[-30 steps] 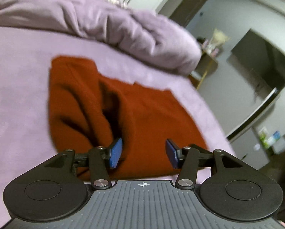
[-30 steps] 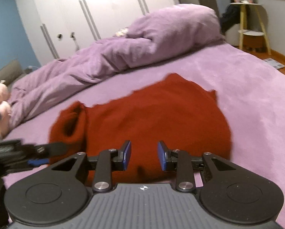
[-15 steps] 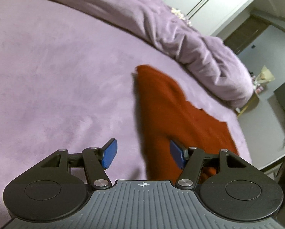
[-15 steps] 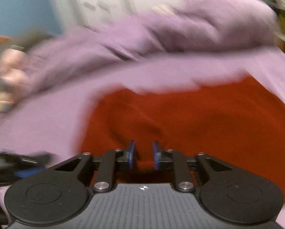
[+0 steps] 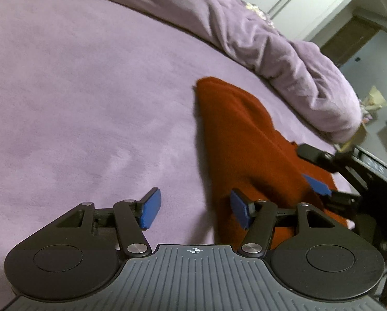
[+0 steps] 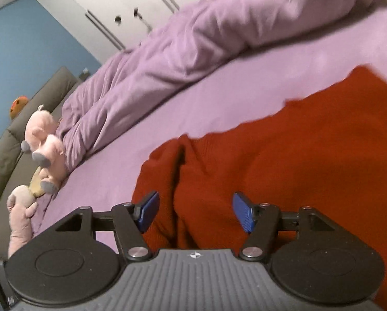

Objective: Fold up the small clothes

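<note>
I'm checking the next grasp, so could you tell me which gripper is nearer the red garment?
Right. The right gripper is open directly over the red garment, folds between its fingers. The left gripper is open at the garment's edge, mostly over the bedsheet.

Wide bare bed sheet (image 5: 76, 98) left of the red garment (image 5: 245, 134), open for passing. Blocked at the far edge by a heaped purple duvet (image 5: 271, 44); stuffed toys (image 6: 41, 150) crowding the left end.
</note>
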Motion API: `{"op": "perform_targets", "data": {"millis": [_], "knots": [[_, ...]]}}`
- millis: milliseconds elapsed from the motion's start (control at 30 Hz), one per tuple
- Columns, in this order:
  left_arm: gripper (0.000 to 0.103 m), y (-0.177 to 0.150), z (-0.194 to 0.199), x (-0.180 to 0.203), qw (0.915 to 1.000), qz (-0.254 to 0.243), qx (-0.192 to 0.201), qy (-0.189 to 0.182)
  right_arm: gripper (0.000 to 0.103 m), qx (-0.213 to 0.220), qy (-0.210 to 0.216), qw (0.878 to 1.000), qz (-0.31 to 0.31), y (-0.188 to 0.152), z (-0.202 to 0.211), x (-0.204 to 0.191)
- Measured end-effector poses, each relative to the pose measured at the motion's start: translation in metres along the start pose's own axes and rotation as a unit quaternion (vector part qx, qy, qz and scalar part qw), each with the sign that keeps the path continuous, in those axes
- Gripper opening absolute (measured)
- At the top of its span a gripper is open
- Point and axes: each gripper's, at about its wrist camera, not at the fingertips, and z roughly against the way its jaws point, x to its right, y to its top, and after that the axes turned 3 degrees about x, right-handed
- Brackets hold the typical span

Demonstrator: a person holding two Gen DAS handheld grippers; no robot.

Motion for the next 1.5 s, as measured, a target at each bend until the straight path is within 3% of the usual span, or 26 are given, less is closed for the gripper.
{"op": "perform_targets", "data": {"millis": [133,233,400,533,567,633,667,867,967,1067,1233,1267,1367,1500], "knots": [[0.064,0.004,0.011,-0.004,0.9986,-0.009,0.035,0.037,0.065,0.000,0.006,1.000,0.015,-0.004,-0.010,-0.013],[0.064,0.007,0.010,-0.006,0.9969,-0.021,0.041,0.064,0.065,-0.008,0.001,0.999,0.053,-0.007,-0.012,-0.032],[0.065,0.004,0.007,-0.009,0.9979,-0.019,0.028,0.055,0.069,-0.026,-0.084,0.985,0.150,-0.014,-0.027,-0.048],[0.065,0.002,0.010,-0.011,0.9982,-0.026,0.026,0.048,0.070,-0.021,-0.086,0.983,0.162,-0.016,-0.028,-0.049],[0.065,0.002,0.010,-0.012,0.9983,-0.024,0.025,0.048,0.067,-0.020,-0.086,0.981,0.170,-0.018,-0.029,-0.050],[0.065,0.003,0.010,-0.013,0.9983,-0.018,0.025,0.049,0.036,-0.025,-0.071,0.982,0.172,-0.023,-0.033,-0.050],[0.066,0.003,0.010,-0.012,0.9983,-0.018,0.024,0.050,0.027,-0.023,-0.069,0.982,0.176,-0.023,-0.033,-0.052],[0.066,0.003,0.017,0.000,0.9984,-0.030,0.027,0.041,0.018,0.041,-0.089,0.964,0.247,-0.025,-0.003,-0.071],[0.067,0.001,0.019,0.014,0.9977,-0.055,0.033,0.025,0.018,0.088,-0.102,0.964,0.230,-0.020,0.034,-0.060],[0.068,-0.005,0.012,0.034,0.9967,-0.078,0.022,0.007,0.018,0.124,-0.143,0.960,0.207,-0.019,0.069,-0.030],[0.068,-0.026,-0.005,0.070,0.9931,-0.114,0.003,-0.028,0.019,0.116,-0.201,0.966,0.113,-0.020,0.088,0.052],[0.068,-0.031,-0.007,0.075,0.9920,-0.122,-0.005,-0.030,0.026,0.113,-0.205,0.968,0.086,-0.020,0.093,0.067],[0.068,-0.044,-0.007,0.085,0.9889,-0.143,-0.013,-0.037,0.039,0.135,-0.168,0.976,0.017,-0.023,0.118,0.094],[0.068,-0.057,0.001,0.088,0.9854,-0.167,-0.014,-0.031,0.048,0.119,-0.126,0.985,0.021,-0.033,0.136,0.092]]}}
